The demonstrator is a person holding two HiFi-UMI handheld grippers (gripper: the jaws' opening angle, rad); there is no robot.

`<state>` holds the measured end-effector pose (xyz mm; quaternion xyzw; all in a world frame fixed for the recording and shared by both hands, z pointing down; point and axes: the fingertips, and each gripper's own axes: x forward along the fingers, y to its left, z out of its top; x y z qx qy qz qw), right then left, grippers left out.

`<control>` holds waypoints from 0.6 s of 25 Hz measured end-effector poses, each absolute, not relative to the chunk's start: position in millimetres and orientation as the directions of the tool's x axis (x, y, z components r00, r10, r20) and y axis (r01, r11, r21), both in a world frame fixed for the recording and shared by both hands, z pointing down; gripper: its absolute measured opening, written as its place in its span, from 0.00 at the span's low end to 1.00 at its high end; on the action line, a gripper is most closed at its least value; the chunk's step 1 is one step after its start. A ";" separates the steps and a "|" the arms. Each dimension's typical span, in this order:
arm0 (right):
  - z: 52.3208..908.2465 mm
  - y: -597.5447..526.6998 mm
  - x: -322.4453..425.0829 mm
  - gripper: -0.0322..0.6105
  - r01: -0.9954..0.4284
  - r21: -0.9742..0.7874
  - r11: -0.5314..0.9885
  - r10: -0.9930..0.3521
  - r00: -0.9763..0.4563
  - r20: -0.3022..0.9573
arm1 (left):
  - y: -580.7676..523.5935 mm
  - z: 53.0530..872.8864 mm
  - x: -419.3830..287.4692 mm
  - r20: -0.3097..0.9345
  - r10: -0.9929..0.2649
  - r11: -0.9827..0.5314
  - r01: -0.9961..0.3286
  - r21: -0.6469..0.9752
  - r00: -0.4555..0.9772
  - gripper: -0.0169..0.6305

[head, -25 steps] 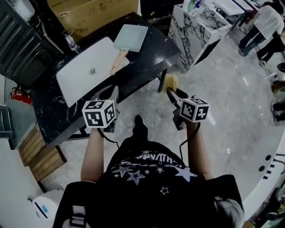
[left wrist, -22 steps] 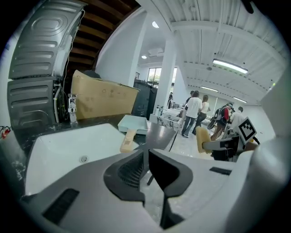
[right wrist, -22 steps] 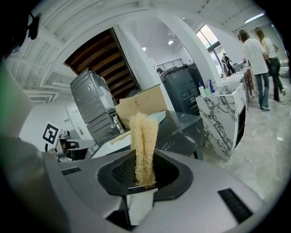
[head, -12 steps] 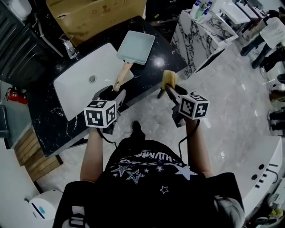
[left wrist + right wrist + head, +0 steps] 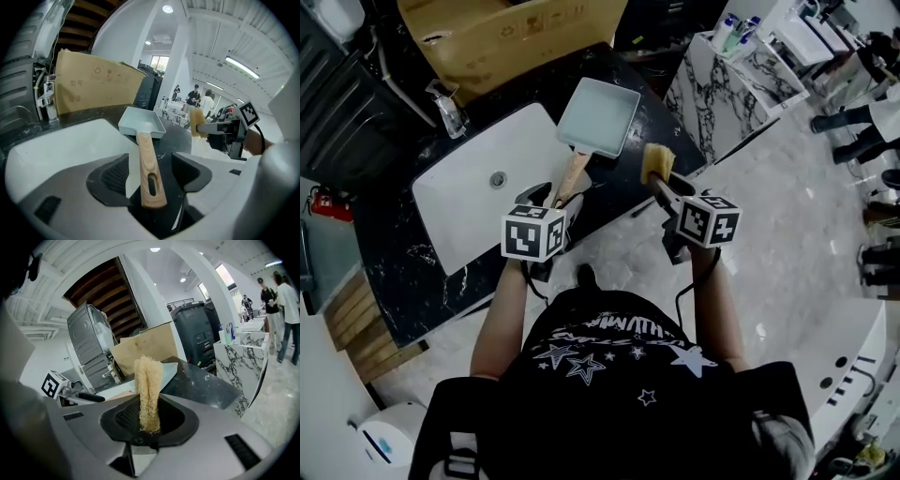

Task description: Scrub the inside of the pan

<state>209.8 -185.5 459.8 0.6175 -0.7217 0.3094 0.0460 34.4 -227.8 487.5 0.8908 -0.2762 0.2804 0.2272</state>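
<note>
A pale blue-green square pan (image 5: 600, 116) with a wooden handle (image 5: 572, 178) rests on the black counter (image 5: 652, 103), its handle reaching over the white sink's (image 5: 469, 178) corner. My left gripper (image 5: 546, 195) is at the handle's end, and its jaws are opening. In the left gripper view the handle (image 5: 149, 173) lies between the two pads without either one pressing on it, and the pan (image 5: 140, 123) is just ahead. My right gripper (image 5: 660, 185) hovers at the counter's front edge, right of the pan, shut on a yellow loofah sponge (image 5: 657, 161) (image 5: 148, 385).
A cardboard box (image 5: 506, 33) stands behind the sink beside a chrome faucet (image 5: 450, 105). A marble-patterned counter (image 5: 722, 80) with bottles is to the right. People stand far right. A grey appliance (image 5: 91, 350) rises at the left of the counter.
My left gripper has moved forward to the pan's handle and its jaws have spread, so the handle now lies between them. The right gripper with the sponge has come closer to the counter.
</note>
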 end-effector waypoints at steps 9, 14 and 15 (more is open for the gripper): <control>456.2 -217.6 215.7 0.19 -0.928 -0.370 0.052 -0.863 -0.228 0.451 | -240.6 499.5 51.2 0.652 -0.306 -0.770 -0.583 0.260 0.694 0.41; 463.2 -230.6 218.7 0.19 -0.922 -0.377 0.086 -0.846 -0.267 0.462 | -243.9 506.5 53.0 0.660 -0.324 -0.740 -0.616 0.270 0.678 0.39; 464.2 -234.5 219.5 0.19 -0.921 -0.378 0.098 -0.840 -0.280 0.464 | -244.9 506.7 52.6 0.662 -0.333 -0.731 -0.627 0.269 0.671 0.38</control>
